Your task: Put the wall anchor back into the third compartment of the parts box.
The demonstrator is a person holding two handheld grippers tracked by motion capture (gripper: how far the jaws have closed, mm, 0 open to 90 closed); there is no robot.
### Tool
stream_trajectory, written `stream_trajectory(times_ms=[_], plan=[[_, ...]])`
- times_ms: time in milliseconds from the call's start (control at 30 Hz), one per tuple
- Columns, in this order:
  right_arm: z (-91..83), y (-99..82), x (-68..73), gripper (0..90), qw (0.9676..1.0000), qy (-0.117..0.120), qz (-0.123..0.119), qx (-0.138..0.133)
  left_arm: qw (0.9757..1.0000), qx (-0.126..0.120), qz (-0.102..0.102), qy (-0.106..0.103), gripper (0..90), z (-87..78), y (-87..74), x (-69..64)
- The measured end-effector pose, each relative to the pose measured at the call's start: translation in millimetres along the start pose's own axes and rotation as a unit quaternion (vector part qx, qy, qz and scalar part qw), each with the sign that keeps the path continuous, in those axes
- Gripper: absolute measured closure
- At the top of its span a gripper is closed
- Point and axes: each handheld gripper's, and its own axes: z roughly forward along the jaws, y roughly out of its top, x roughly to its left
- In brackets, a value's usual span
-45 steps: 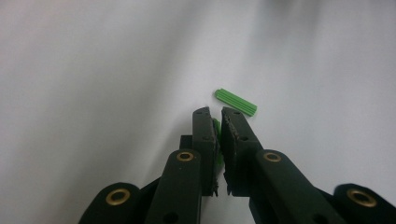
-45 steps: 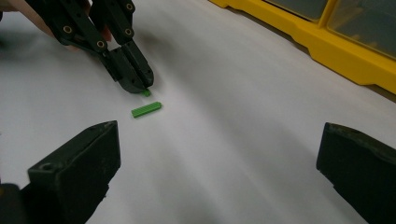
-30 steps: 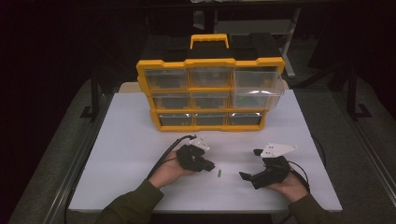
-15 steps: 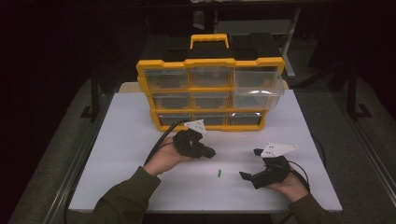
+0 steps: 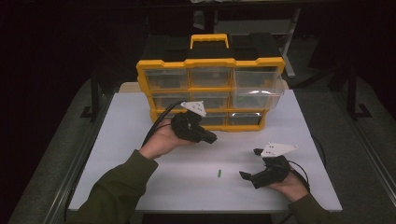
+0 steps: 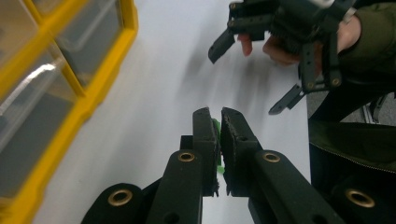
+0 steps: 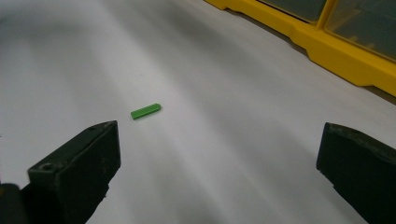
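While the left gripper (image 6: 219,122) pinches a green piece (image 6: 216,140), the right gripper's (image 7: 219,154) fingers gape.

High view looks forward-down over the whole worktop (image 5: 140,116); each claw cam rides low behind its jaws, both sharing the yellow organizer (image 5: 210,88).

I can read no writing anywhere here: no label, brand, number or sign on the yellow drawer organizer (image 5: 210,93) at the counter's (image 5: 140,177) far edge, none on its clear drawer fronts, and none on the counter's white top.
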Motion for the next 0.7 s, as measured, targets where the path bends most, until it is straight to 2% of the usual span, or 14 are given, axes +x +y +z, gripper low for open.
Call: stream_trajectory(times_ms=[33, 67, 233, 333, 467, 700], plan=[[0.0, 0.0, -0.1, 0.0, 1.0, 0.0, 0.0, 0.0, 1.0, 0.0, 0.003, -0.001, 85.6, -3.6, 3.2, 0.6], [0.0, 0.0, -0.1, 0.0, 1.0, -0.001, 0.0, 0.0, 1.0, -0.009, -0.003, -0.001, 85.6, -5.8, 6.2, -0.3], [0.5, 0.2, 0.0, 0.0, 1.0, -0.001, -0.001, 0.0, 0.9998, -0.016, 0.008, 0.001, 85.5, -18.3, 18.6, 2.0], [0.1, 0.2, 0.1, 0.0, 1.0, -0.001, 0.0, 0.0, 0.9997, -0.022, 0.005, -0.001, 85.5, -27.7, 27.8, 4.7], [0.7, 0.0, -0.5, 0.0, 1.0, -0.001, -0.001, 0.0, 0.9997, -0.024, 0.003, -0.007, 85.5, -33.3, 34.6, 7.9], [0.7, 0.0, -0.4, 0.0, 1.0, 0.0, 0.0, 0.0, 0.9996, -0.026, 0.007, -0.005, 85.5, -42.1, 47.5, 9.6]])
